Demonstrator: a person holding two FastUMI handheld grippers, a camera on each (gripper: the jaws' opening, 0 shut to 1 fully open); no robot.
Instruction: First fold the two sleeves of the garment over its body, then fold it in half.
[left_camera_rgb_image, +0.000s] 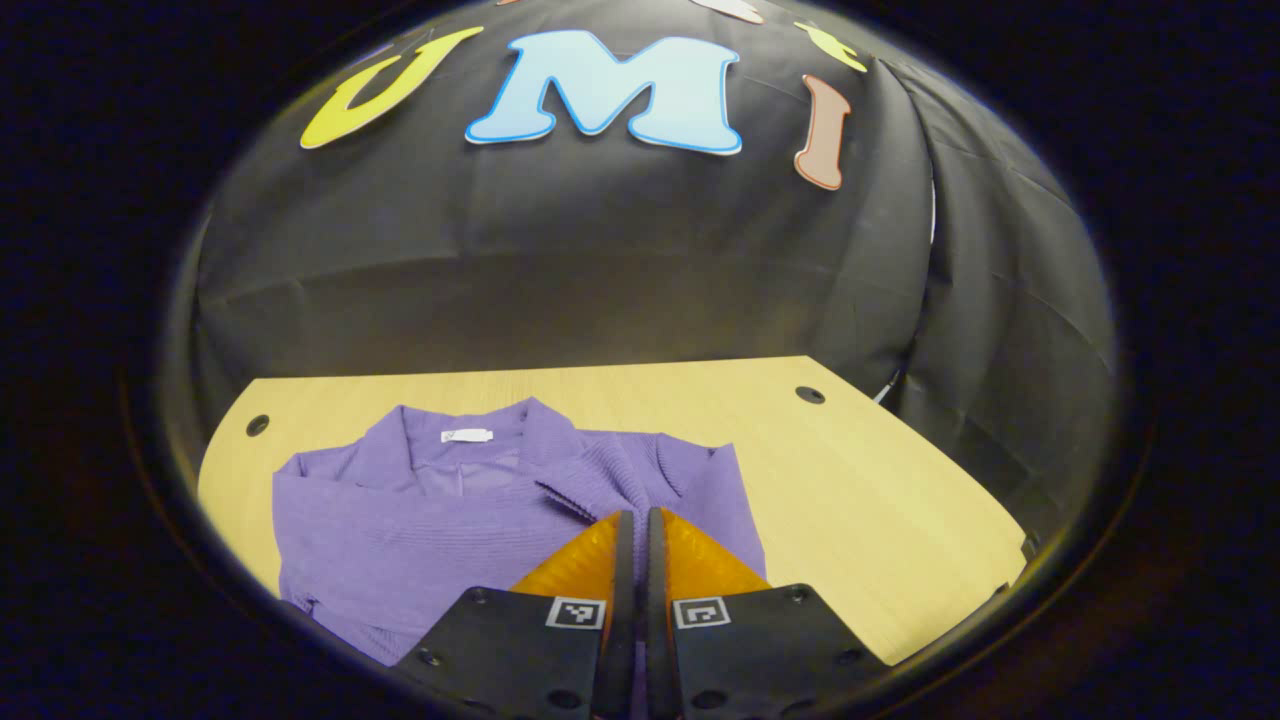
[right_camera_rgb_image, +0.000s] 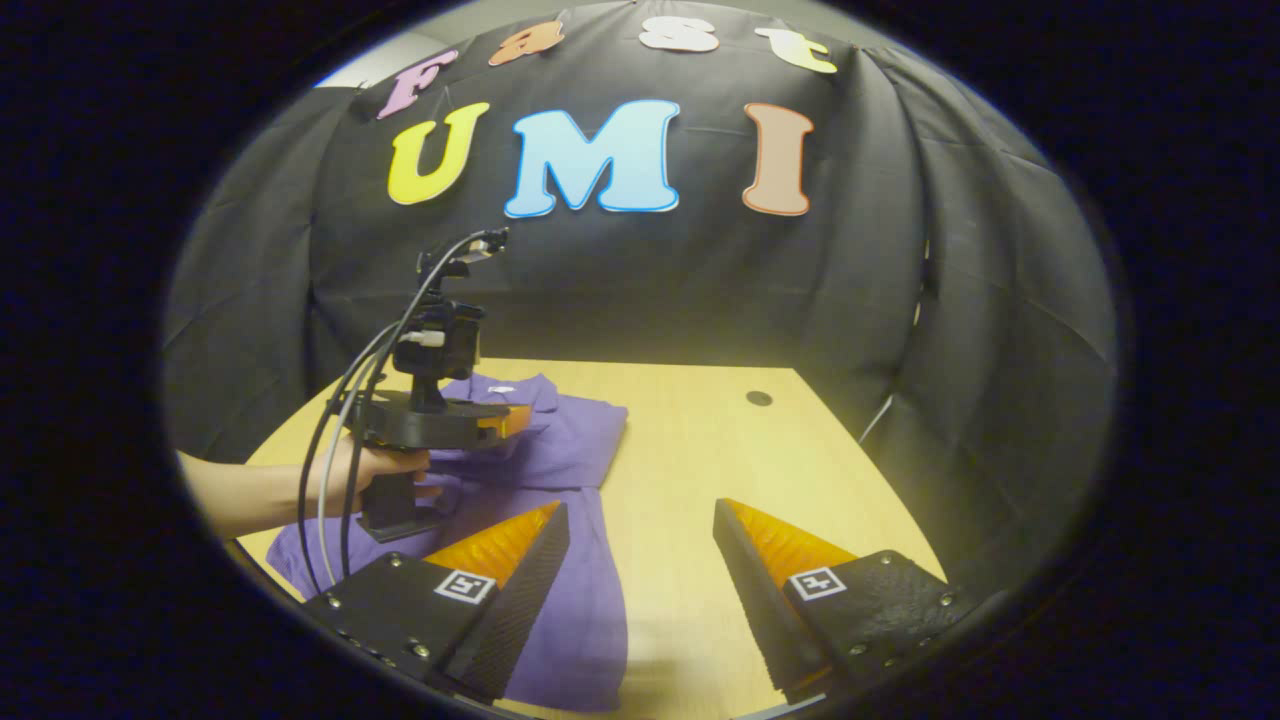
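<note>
Purple knit sweater (left_camera_rgb_image: 450, 510) lies flat on the wooden table (left_camera_rgb_image: 850, 480), collar twd the booth wall, w/ what looks like one sleeve (left_camera_rgb_image: 620, 470) already laid across the body. Left gripper (left_camera_rgb_image: 633, 520) hangs over it, fingers closed together; can't tell if any fabric's pinched. Right gripper (right_camera_rgb_image: 640, 545) is spread wide, nothing in it, hovering by the sweater's edge, prob lining up for the other sleeve. A hand (right_camera_rgb_image: 375, 470) holds the left gripper.
</note>
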